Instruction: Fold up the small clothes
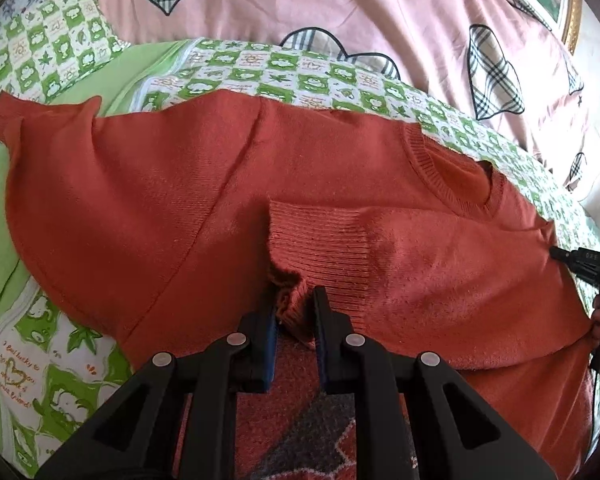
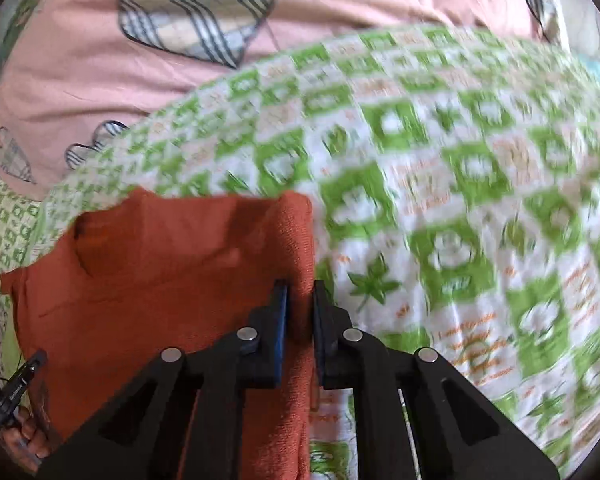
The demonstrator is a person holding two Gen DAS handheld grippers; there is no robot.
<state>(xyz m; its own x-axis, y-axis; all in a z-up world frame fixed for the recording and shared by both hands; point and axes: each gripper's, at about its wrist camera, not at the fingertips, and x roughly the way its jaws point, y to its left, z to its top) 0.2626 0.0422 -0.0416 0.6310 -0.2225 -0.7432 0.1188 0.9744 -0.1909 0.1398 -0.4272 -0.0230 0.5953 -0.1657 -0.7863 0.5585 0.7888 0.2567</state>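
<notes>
With the left gripper [image 1: 294, 312] pinching the ribbed cuff at lower centre and the right gripper [image 2: 300, 304] clamped on the fold edge of the rust sweater [image 1: 140, 184] spread on the bed [image 2: 460, 200], thin bites could slip and undo the fold.

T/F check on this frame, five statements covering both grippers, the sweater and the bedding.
1. The left gripper pinches the ribbed cuff of the sweater. True.
2. The sweater is blue. False: it is rust red.
3. The right gripper is closed on the sweater's edge. True.
4. The sweater lies on a bare wooden table. False: it lies on a green-and-white checked sheet.
5. The pink bedding has plaid heart patches. True.
</notes>
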